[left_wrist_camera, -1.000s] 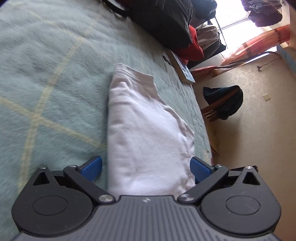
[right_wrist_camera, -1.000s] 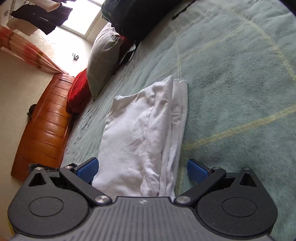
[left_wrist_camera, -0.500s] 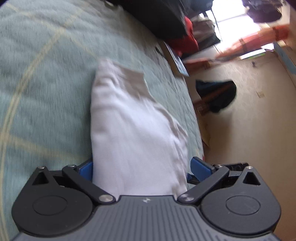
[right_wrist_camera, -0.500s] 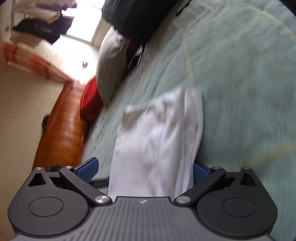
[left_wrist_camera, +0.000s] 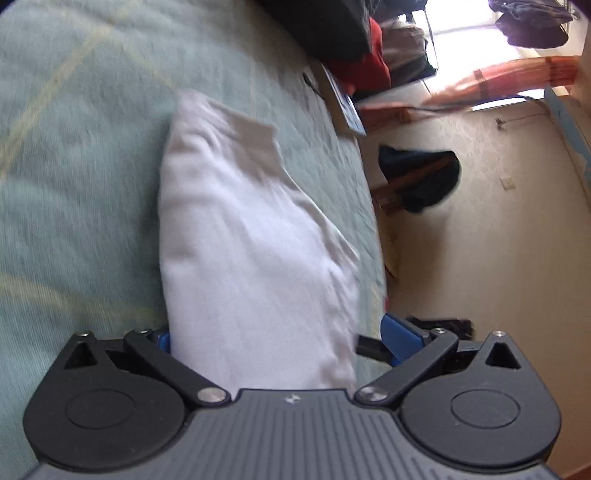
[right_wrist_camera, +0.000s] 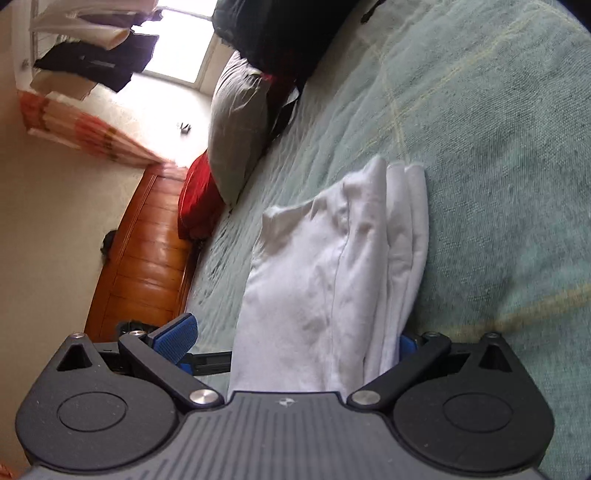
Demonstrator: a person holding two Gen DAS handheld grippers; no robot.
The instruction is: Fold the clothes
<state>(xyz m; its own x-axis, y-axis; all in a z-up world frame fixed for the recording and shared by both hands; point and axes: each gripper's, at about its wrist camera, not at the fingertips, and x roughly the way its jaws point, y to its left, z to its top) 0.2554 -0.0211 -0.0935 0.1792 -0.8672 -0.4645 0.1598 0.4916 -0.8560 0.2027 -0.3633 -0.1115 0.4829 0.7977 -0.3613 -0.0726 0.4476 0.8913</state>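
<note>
A folded white garment (left_wrist_camera: 243, 236) lies on the green bedspread (left_wrist_camera: 74, 192), and I see it from both ends. My left gripper (left_wrist_camera: 280, 339) stands open around its near end. The cloth covers most of the left blue pad (left_wrist_camera: 163, 338), while the right pad (left_wrist_camera: 400, 339) stands free beyond the bed edge. In the right wrist view the same garment (right_wrist_camera: 325, 280) shows its stacked folds on the right. My right gripper (right_wrist_camera: 291, 339) is open around that end. Its right pad (right_wrist_camera: 406, 342) is tucked under the folds and its left pad (right_wrist_camera: 175, 338) is clear.
Black bags (right_wrist_camera: 280, 33), a grey pillow (right_wrist_camera: 236, 125) and a red cushion (right_wrist_camera: 199, 195) sit at the head of the bed by a wooden headboard (right_wrist_camera: 144, 266). A book (left_wrist_camera: 347, 107) lies at the bed edge. A dark cloth hangs on a chair (left_wrist_camera: 421, 181).
Both grippers have pushed forward onto the garment's ends. One pad of each, free of the cloth a second ago, is now covered by it. Both jaws are still wide.
</note>
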